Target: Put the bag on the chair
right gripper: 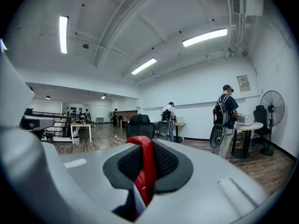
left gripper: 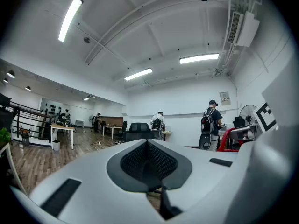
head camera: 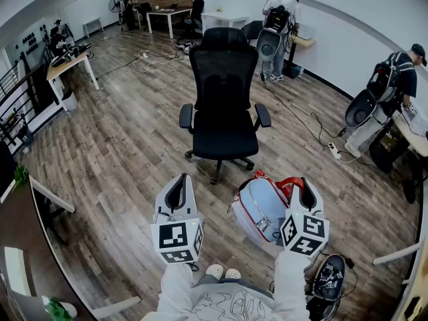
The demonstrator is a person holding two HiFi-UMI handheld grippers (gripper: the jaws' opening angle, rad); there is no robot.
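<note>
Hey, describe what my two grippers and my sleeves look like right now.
The left gripper and the right gripper match: smooth light-grey shells, rounded and tapering toward the tip, with black textured pads inside. Each carries a cube printed with black-and-white square markers. The sleeves are pale grey.

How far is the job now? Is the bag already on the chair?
Not yet. Done: the right gripper is shut on the bag's red handle. In hand: the bag hangs beside it, short of the chair. Left: set it on the bare seat. The left gripper is shut, holding nothing.
</note>
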